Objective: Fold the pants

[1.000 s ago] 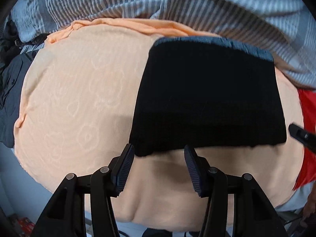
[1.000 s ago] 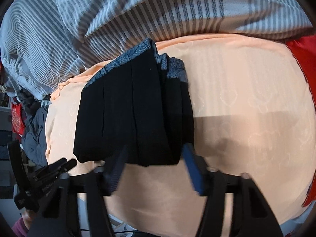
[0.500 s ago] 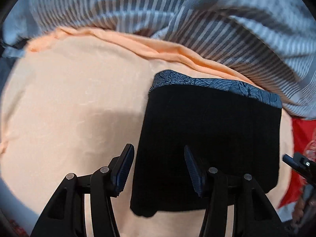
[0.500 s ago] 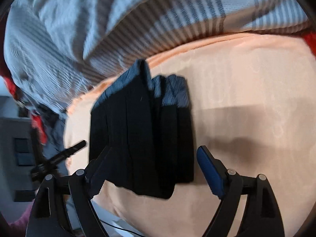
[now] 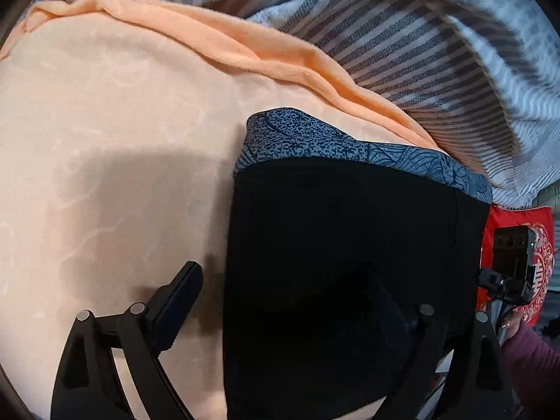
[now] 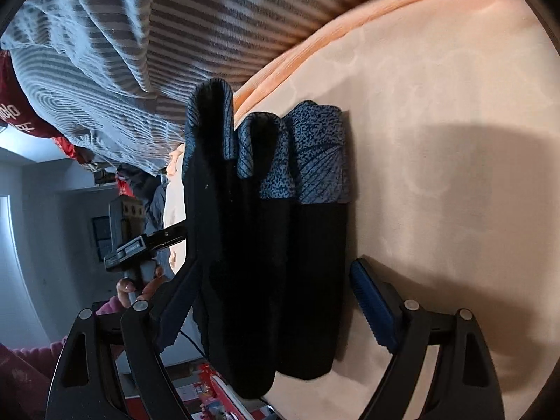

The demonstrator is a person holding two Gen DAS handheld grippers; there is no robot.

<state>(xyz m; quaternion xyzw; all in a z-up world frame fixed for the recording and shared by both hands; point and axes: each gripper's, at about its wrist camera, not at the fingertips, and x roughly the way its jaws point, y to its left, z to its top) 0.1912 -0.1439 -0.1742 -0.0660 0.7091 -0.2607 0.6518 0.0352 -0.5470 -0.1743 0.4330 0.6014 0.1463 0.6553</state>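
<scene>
The black pants (image 5: 350, 245) with a blue-grey patterned band lie folded into a thick stack on the peach blanket (image 5: 105, 175). My left gripper (image 5: 290, 301) is open, its fingers straddling the stack's left near edge; the right finger is hard to see against the dark cloth. In the right wrist view the folded layers (image 6: 266, 245) stand on edge between the wide-open fingers of my right gripper (image 6: 269, 301). The right gripper also shows in the left wrist view (image 5: 511, 266), at the stack's right end.
A grey striped duvet (image 5: 437, 52) is bunched behind the blanket. A red cushion (image 5: 518, 266) lies at the right. In the right wrist view the bed edge drops to the room floor (image 6: 52, 227) at the left, where my left gripper's body (image 6: 140, 245) shows.
Both grippers have moved forward over the folded pants and opened wider, so the stack now sits between each pair of fingers. The right view has tilted.
</scene>
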